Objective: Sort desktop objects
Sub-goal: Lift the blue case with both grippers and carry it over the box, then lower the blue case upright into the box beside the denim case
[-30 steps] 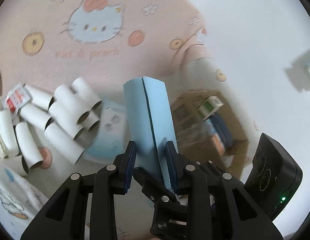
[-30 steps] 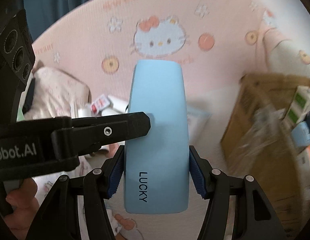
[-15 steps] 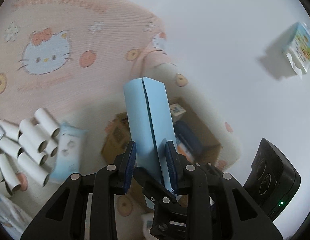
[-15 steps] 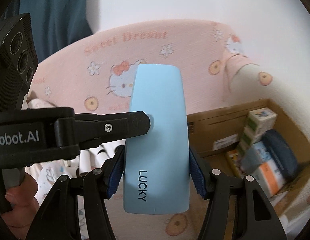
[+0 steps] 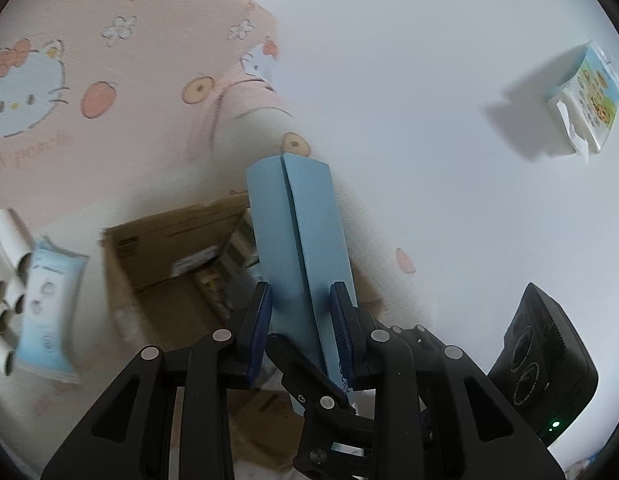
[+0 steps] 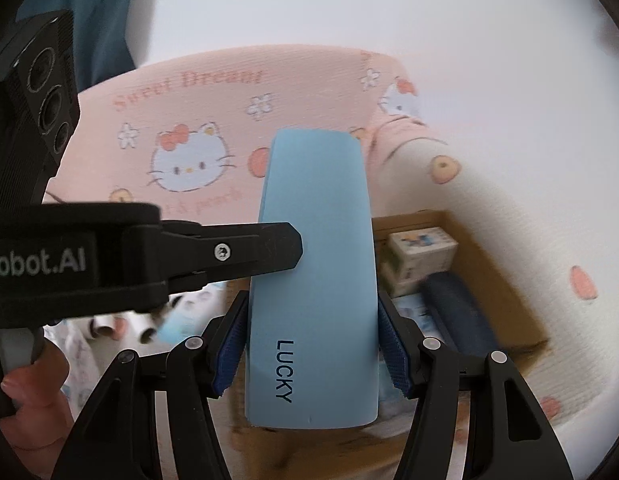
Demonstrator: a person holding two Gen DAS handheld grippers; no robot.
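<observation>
A light blue case marked LUCKY (image 6: 315,264) hangs in the air, gripped by both grippers at once. My right gripper (image 6: 309,332) is shut on its wide sides near the lettered end. My left gripper (image 5: 301,304) is shut on the case (image 5: 297,236) across its thin seam side, and its finger (image 6: 249,246) reaches in from the left in the right wrist view. The case hovers above an open cardboard box (image 6: 413,218), which also shows as a box (image 5: 157,248) in the left wrist view. Inside lie a small white carton (image 6: 423,246) and a dark blue roll (image 6: 457,312).
A pink cartoon-cat blanket (image 6: 229,128) covers the surface behind the box. Several white paper tubes (image 5: 5,276) and a pale blue tissue pack (image 5: 49,304) lie left of the box. Another printed pack (image 5: 585,100) sits on the white surface. A person's hand (image 6: 25,392) holds the left gripper.
Both grippers have carried the case up and to the right, away from the paper tubes and over the cardboard box. Both grips are unchanged.
</observation>
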